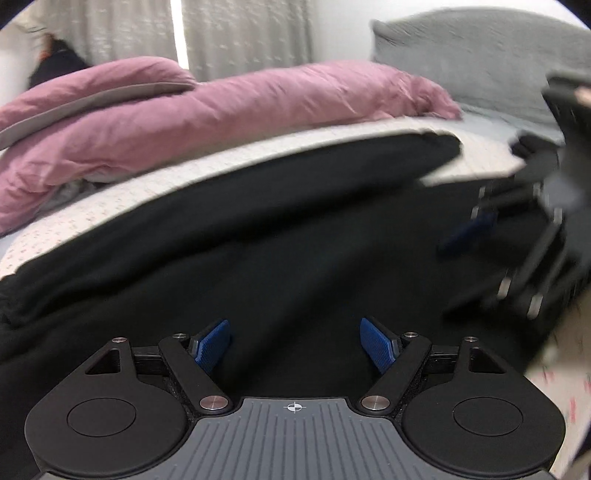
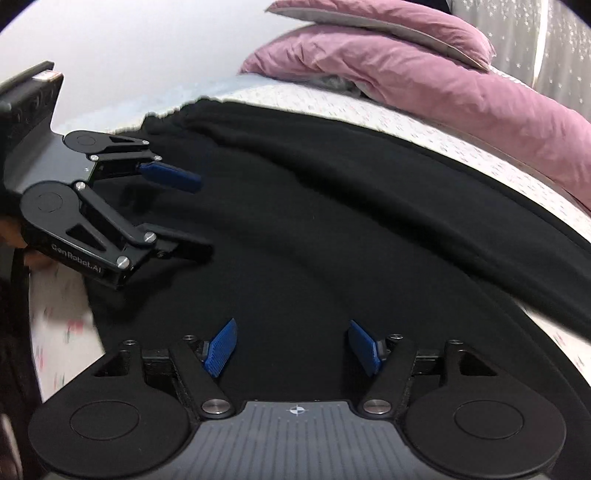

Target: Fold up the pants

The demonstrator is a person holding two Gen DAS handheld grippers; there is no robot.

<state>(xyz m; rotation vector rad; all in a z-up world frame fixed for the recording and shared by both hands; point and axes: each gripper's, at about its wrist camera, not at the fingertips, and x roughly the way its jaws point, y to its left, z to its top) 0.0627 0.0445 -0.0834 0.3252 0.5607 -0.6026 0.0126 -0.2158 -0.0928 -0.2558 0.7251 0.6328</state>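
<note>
Black pants (image 1: 280, 229) lie spread flat on the patterned white bed sheet (image 1: 155, 184); they also fill the right wrist view (image 2: 332, 206), with the gathered waistband at its far left. My left gripper (image 1: 294, 345) is open and empty, its blue pads just above the black cloth. It also shows in the right wrist view (image 2: 197, 218), open over the pants near the waistband. My right gripper (image 2: 293, 345) is open and empty over the pants. It shows blurred at the right edge of the left wrist view (image 1: 476, 236).
A bunched pink duvet (image 1: 207, 107) lies along the far side of the bed (image 2: 424, 81). A grey pillow (image 1: 480, 55) leans at the far right. Curtains (image 1: 243, 33) hang behind. The bed edge is near the left gripper's handle.
</note>
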